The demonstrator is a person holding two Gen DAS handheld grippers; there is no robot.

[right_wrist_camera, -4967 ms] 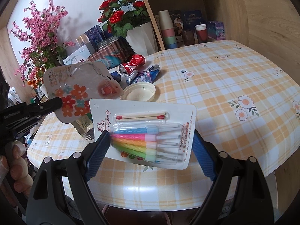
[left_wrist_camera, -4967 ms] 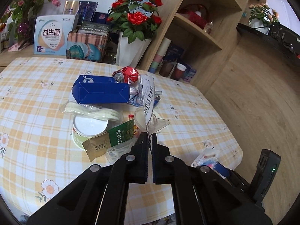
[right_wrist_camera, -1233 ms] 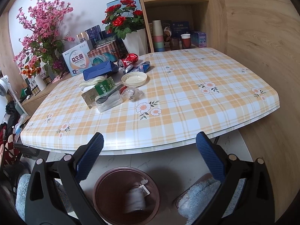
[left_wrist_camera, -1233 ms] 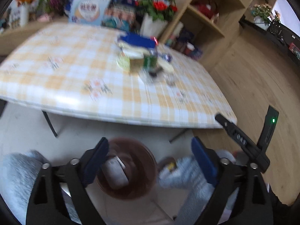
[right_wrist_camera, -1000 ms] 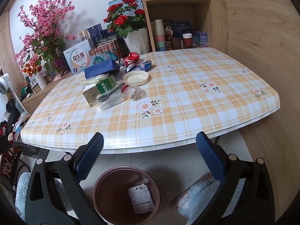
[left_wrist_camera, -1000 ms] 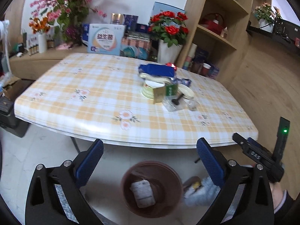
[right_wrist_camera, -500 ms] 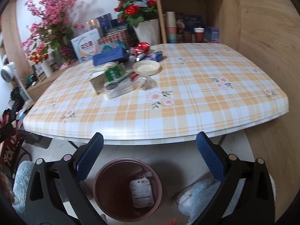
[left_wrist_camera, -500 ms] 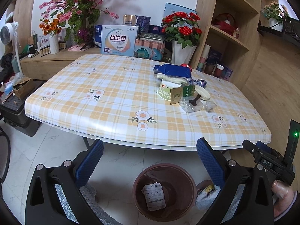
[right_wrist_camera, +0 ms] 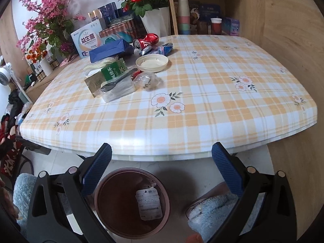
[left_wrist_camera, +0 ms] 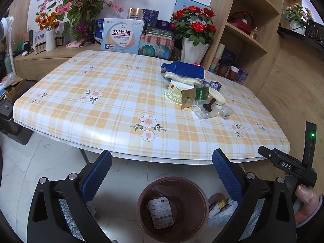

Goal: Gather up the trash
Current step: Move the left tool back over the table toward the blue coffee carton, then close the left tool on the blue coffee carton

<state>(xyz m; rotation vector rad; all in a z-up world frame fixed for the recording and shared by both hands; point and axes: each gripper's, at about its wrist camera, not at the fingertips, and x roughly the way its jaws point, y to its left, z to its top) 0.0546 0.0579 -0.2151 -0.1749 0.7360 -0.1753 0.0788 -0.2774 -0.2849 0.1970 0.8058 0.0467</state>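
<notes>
We hold left gripper (left_wrist_camera: 162, 162) and right gripper (right_wrist_camera: 161, 158) spread, empty, above bin (right_wrist_camera: 105, 218); table edge (right_wrist_camera: 162, 154) at 12 o'clock; only left view shows right-hand thumb (left_wrist_camera: 305, 193).

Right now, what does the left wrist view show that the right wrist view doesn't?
Only the left wrist view shows the right gripper's black body at the table's edge and the yogurt tub's side. Only the right wrist view shows the crushed red can clearly. Both show the brown bin holding a white card, the blue carton, the left gripper and right gripper, both open and empty.
</notes>
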